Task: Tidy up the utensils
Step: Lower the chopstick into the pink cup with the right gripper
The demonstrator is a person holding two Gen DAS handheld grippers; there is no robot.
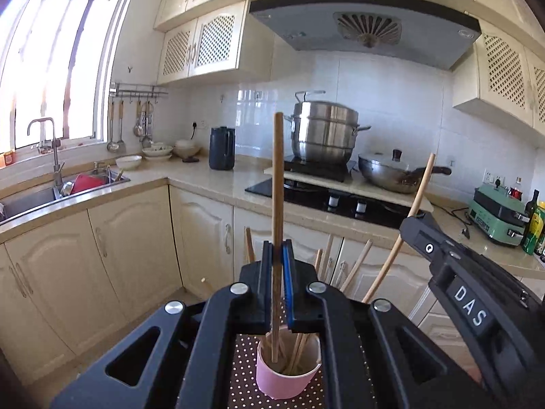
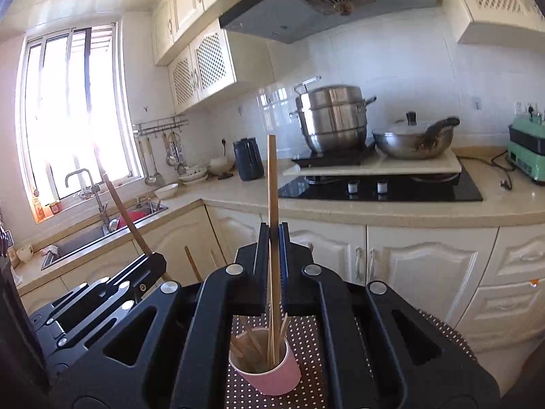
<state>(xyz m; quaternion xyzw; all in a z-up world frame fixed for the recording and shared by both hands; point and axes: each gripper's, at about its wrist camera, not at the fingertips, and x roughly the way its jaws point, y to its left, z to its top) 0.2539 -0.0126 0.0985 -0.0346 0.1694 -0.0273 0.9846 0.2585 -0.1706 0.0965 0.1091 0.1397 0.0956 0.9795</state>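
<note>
Both tongs are clenched, each on one wooden chopstick. Landmark: the pink cup [image 1: 289, 371].

Left tongs [image 1: 277, 255] grip the darker chopstick [image 1: 277, 177] near its lower third. It stands close to upright, directly above the cup, with its bottom end inside the cup mouth in the left wrist view. Whether the tip touches the cup floor I can't tell.

Right tongs [image 2: 274, 238] grip the paler chopstick [image 2: 271, 184], also about upright and also over the cup. Its lower end dips past the rim, among the other chopsticks [image 2: 248, 344] leaning inside. In the left wrist view the right unit sits right of the cup, its stick slanting up and away.

The cup stands on a dotted mat [image 2: 306, 337] on the surface below both units. More sticks lean out of the cup's far side.

Handling, my read:
- The sticks are light, stiff and thin. Smooth wood can pivot in a narrow pinch, so a hold near the middle or lower third gives less swing than one at the top.
- The cup looks like paper, so it is light and tips easily. Any side load from a stick against the rim could push it over, especially with a bundle leaning one way.
- With two sticks in one small mouth, the tongs are close together and could collide.
- Release only when the end is well below the rim, or the stick may bounce out.
</note>
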